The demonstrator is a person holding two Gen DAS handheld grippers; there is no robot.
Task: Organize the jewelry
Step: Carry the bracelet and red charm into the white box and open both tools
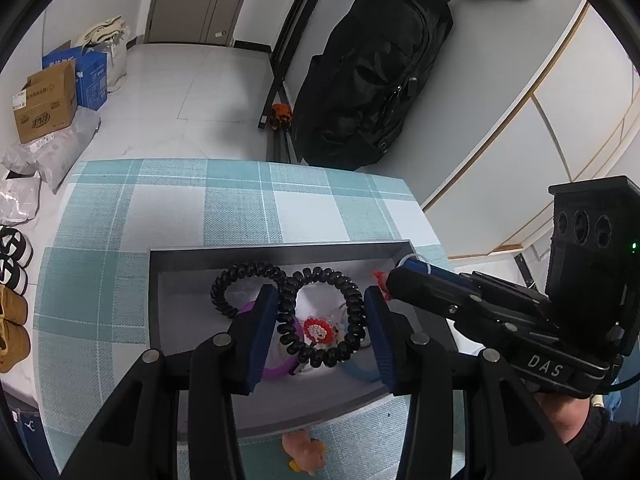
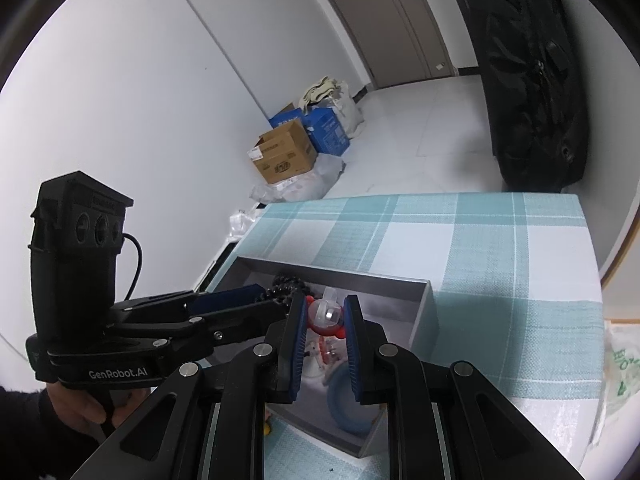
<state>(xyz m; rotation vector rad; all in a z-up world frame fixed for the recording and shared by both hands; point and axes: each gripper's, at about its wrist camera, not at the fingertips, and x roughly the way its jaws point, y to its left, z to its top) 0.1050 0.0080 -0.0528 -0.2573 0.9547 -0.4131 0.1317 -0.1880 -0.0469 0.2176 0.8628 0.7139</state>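
Observation:
A grey open box sits on the checked tablecloth and holds jewelry. My left gripper hovers over it, its jaws apart around a black coil band; whether the pads press it I cannot tell. A second black coil band hangs beside it at the left finger. Below lie a red and white flower piece, a purple band and a light blue ring. My right gripper is shut on a clear and red ornament over the box.
The table with the teal checked cloth ends near a black bag against the wall. Cardboard boxes and shoes stand on the floor at left. A small pink toy lies in front of the box.

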